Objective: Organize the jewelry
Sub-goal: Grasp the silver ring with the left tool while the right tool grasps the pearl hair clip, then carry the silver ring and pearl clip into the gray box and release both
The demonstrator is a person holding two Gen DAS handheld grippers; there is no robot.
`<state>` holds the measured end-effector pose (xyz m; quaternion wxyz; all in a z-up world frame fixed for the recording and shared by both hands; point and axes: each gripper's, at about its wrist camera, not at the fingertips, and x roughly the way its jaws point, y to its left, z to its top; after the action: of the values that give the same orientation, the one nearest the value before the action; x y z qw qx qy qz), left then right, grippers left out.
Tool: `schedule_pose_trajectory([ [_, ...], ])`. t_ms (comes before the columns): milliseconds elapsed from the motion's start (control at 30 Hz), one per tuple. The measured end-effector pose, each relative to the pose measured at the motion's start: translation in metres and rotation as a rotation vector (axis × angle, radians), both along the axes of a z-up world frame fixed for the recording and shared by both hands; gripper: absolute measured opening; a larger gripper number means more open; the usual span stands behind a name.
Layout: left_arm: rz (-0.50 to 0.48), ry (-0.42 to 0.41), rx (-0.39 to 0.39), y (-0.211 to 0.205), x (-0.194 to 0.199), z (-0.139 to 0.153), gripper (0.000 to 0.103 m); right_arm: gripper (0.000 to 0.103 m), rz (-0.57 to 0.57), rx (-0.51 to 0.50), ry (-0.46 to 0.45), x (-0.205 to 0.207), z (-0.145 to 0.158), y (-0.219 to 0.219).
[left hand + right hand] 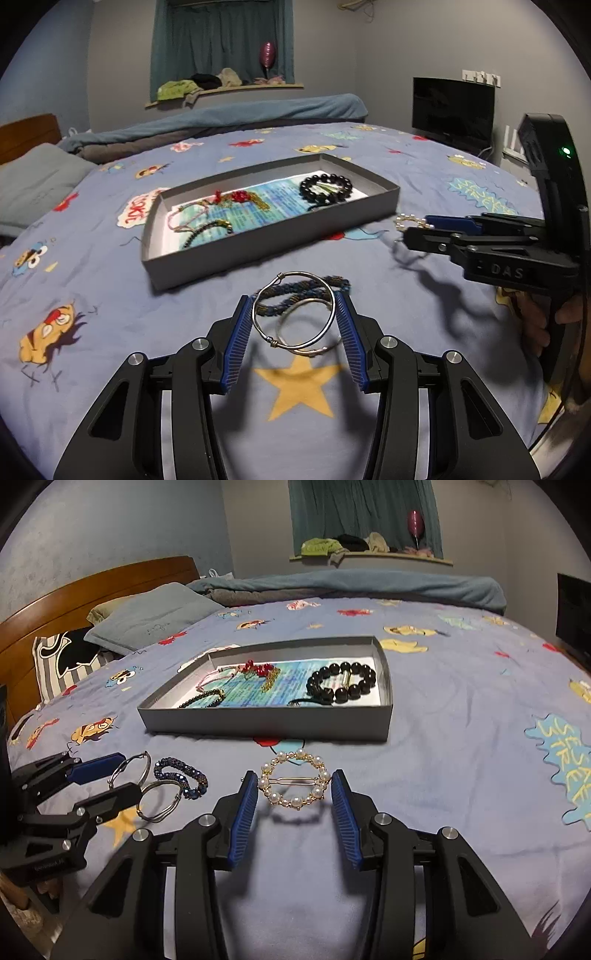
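Observation:
My left gripper (294, 308) is shut on a silver bangle (295, 280), held up between its blue pads; a second silver ring (320, 349) and a blue braided bracelet (341, 283) lie under it on the bed. My right gripper (294, 784) holds a round pearl hair clip (294, 780) between its pads, above the sheet. The grey tray (280, 242) lies beyond, holding a black bead bracelet (325, 187), a red-bead chain (240, 196) and a dark beaded strand (210, 232). The tray (266, 723) lies straight ahead in the right wrist view.
The blue cartoon-print bedsheet (110, 295) covers the bed. A rolled blanket (221, 118) and a pillow (33, 181) lie at the far side. A wooden headboard (74, 590) stands at the left, a black monitor (452, 110) at the right.

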<state>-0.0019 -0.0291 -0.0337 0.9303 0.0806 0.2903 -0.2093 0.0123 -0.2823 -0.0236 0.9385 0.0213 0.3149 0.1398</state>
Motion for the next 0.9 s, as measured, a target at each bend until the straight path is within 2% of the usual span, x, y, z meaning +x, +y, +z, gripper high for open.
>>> schedule_pose_trajectory([
  [133,0.028,0.004,0.002,0.007,0.01,0.011,0.048,0.041,-0.015,-0.026,-0.014,-0.002,0.005,-0.001],
  [300,0.055,-0.027,-0.012,0.014,0.032,0.033,0.048,0.041,-0.041,-0.028,-0.021,0.0,0.012,-0.006],
  [433,0.074,-0.019,-0.018,0.016,0.061,0.039,0.048,0.041,-0.065,-0.033,-0.023,0.008,0.016,-0.014],
  [600,0.056,0.008,0.0,0.012,0.088,0.043,0.048,0.041,-0.074,-0.001,-0.01,0.029,0.031,-0.026],
  [767,0.03,0.014,0.022,0.004,0.119,0.053,0.048,0.041,-0.087,-0.01,-0.051,0.064,0.057,-0.032],
  [900,0.023,0.013,0.048,-0.005,0.143,0.057,0.048,0.041,-0.089,-0.027,-0.07,0.098,0.058,-0.024],
])
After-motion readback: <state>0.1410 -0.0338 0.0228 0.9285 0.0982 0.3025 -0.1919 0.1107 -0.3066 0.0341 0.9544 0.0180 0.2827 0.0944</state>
